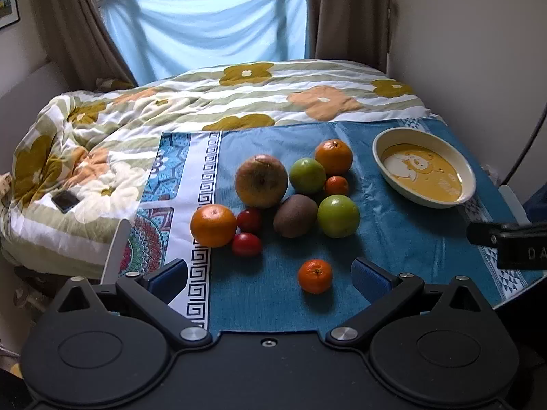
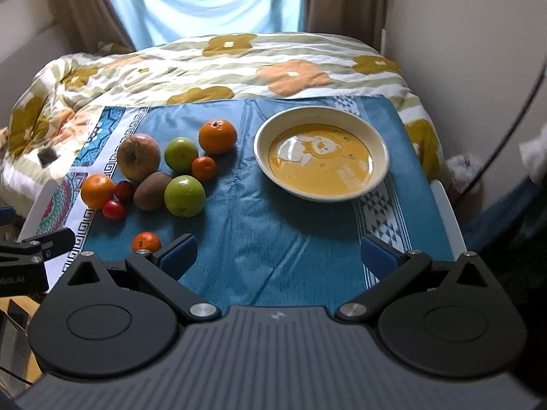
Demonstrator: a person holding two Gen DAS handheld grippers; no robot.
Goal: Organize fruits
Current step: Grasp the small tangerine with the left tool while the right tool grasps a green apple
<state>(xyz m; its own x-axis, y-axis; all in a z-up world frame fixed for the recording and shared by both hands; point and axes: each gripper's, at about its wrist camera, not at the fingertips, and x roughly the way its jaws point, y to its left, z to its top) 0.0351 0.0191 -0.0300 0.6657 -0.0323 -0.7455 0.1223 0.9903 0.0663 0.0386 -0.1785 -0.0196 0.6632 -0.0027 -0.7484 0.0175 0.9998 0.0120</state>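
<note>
On the blue cloth (image 1: 393, 239) over the bench, seen from the left wrist, the left tongs (image 1: 270, 273) hang spread wide, holding nothing and touching nothing. A lone tangerine (image 1: 315, 276) lies just ahead of them, between the two pads and a little toward the right one. Farther on, the other fruit sits in a loose cluster: oranges, green apples, a kiwi (image 1: 295, 216), tomatoes and a big brownish fruit (image 1: 261, 181). The bowl (image 1: 383, 147) stands empty, far right of the cluster.

From the right wrist, the right tongs (image 2: 278, 256) are likewise spread and empty, hovering over bare cloth. The bowl lies straight ahead of them, the tangerine (image 2: 146, 242) off to their left, just beside the left pad. The fruit is round, so no axis matters. My judgement: the left tongs are better lined up for the tangerine, and the right for reaching the bowl
</note>
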